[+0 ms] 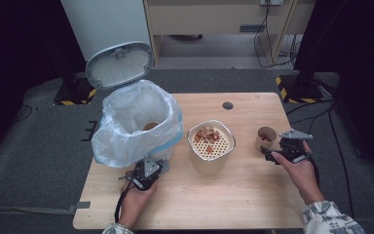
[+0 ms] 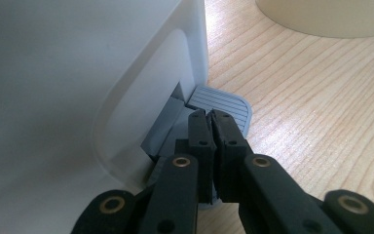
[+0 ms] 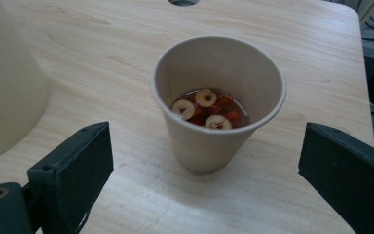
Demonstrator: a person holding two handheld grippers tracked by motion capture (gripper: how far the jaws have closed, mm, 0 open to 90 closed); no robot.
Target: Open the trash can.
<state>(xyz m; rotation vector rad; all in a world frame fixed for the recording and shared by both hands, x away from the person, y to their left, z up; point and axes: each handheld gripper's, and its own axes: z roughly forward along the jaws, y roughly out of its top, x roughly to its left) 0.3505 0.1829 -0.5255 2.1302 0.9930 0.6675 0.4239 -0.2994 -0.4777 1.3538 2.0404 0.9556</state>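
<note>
A white pedal bin (image 1: 141, 148) lined with a clear plastic bag (image 1: 126, 131) stands on the table's left, its lid (image 1: 119, 64) raised. My left gripper (image 1: 159, 166) (image 2: 211, 117) is shut with nothing between its jaws, and its tips rest on the bin's grey pedal (image 2: 224, 100). At the right stands a paper cup (image 1: 266, 136) (image 3: 214, 141) holding reddish liquid with fruit slices. My right gripper (image 1: 271, 152) (image 3: 204, 161) is open just in front of the cup, one jaw to each side and neither touching it.
A cream pot (image 1: 193, 146) (image 3: 5, 87) with a perforated strainer holding food bits sits mid-table between the bin and the cup. A brown cup-like thing (image 1: 150, 126) lies inside the bag. A round cable hole (image 1: 228, 105) is near the far edge.
</note>
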